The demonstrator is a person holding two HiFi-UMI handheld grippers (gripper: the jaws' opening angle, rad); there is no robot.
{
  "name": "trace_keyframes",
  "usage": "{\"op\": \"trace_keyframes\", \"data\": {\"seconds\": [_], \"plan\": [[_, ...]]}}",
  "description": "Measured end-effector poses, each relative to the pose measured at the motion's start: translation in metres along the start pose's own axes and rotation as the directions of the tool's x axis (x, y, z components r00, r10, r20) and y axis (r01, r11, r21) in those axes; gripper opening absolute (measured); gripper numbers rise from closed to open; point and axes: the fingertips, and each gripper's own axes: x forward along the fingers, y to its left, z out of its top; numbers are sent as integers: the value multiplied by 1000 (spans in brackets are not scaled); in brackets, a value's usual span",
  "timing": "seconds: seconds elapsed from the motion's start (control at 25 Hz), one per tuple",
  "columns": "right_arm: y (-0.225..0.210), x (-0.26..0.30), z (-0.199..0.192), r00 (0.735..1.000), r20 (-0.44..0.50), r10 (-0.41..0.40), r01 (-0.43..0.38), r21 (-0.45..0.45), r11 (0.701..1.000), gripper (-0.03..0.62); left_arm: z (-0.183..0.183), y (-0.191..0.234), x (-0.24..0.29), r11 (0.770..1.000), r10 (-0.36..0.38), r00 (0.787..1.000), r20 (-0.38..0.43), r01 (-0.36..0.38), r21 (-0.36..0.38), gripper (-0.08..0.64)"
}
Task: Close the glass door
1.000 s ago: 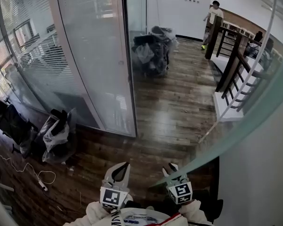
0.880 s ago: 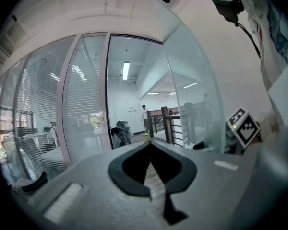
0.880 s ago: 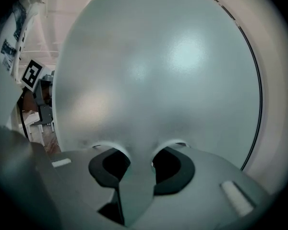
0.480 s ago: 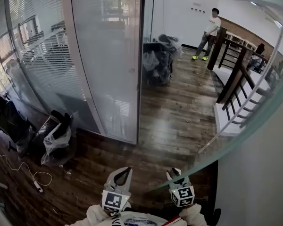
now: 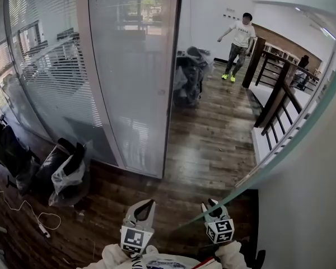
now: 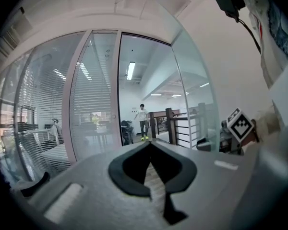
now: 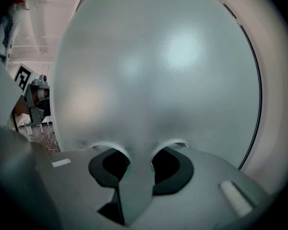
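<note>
R gripper (image 5: 214, 209): jaws partway in, clamped on the edge of the glass door (image 7: 158, 71). Frosted pane sits right between the pads and fills most of the R gripper view. Door leaf runs up and away to the right of R gripper; doorway ahead not closed off. L gripper (image 5: 144, 206): jaw tips together, nothing in them, just left of R gripper, clear of the door. Ahead of L gripper: fixed glass partition (image 5: 131, 72) w/ blinds, wood floor (image 5: 207, 144) thru the opening. Person (image 5: 238, 35) far ahead, near stair railing (image 5: 274, 91).
</note>
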Motion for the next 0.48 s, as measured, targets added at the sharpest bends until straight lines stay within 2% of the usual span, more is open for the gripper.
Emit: {"op": "trace_keyframes", "data": {"seconds": [0.48], "plan": [[2, 51, 16, 999, -24, -45, 45, 12, 999, 121, -13, 53, -2, 1000, 20, 999, -25, -21, -10, 3]]}}
